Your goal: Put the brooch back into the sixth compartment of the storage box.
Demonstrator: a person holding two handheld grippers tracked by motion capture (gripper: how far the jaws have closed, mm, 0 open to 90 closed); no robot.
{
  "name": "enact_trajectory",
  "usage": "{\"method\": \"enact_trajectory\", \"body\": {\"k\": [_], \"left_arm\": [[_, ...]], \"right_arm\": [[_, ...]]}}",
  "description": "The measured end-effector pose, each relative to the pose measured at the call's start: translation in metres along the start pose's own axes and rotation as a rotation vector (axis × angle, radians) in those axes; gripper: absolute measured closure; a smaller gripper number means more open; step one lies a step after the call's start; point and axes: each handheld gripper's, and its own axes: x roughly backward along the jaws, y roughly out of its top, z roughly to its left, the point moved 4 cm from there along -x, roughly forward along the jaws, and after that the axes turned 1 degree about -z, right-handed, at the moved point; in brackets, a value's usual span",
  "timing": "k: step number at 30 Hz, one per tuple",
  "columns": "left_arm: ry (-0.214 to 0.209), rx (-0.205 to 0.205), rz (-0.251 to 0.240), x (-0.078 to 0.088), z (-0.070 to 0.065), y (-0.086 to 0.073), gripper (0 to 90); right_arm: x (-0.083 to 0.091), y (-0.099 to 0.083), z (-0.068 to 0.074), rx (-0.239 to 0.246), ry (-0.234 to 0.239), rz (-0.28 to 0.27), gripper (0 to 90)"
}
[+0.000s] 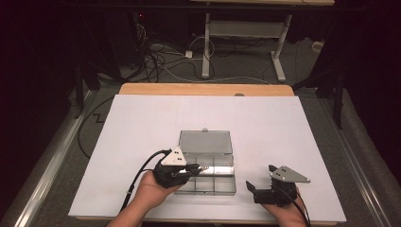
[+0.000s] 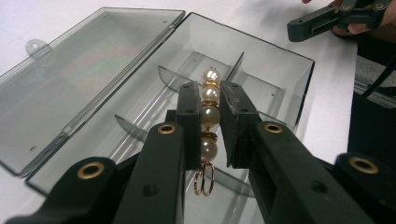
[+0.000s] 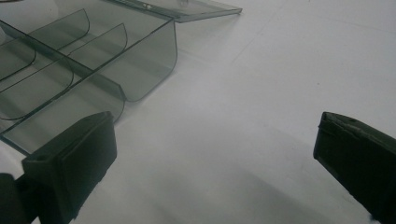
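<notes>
A short string of pearls with gold spacers and gold rings at its lower end (image 2: 209, 115) hangs between the pads of my left gripper (image 2: 208, 100), which is shut on it. That gripper (image 1: 202, 168) hovers over the clear plastic compartment box (image 1: 222, 189) lying near the table's front middle. The box (image 2: 280, 52) has curved dividers, and its lid (image 2: 88, 70) lies flat, swung open away from me. My right gripper (image 1: 261, 177) rests on the white table to the right of the box, open with nothing between its fingers. Its view shows its jaws (image 3: 215, 140) wide apart beside the box's corner (image 3: 149, 70).
The white sheet (image 1: 142, 123) covers the table, with a wooden edge (image 1: 203, 89) at the far side. Beyond the table are floor cables and the legs of a desk (image 1: 246, 38). The right gripper (image 2: 322, 21) appears at the upper right of the left gripper view.
</notes>
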Motion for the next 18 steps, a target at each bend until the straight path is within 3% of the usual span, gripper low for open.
{"method": "enact_trajectory", "body": {"k": [18], "left_arm": [[-0.043,-0.033,0.026,-0.024,-0.017,0.009,77.3]], "right_arm": [[0.000,0.000,0.000,0.000,0.002,0.002,0.2]]}}
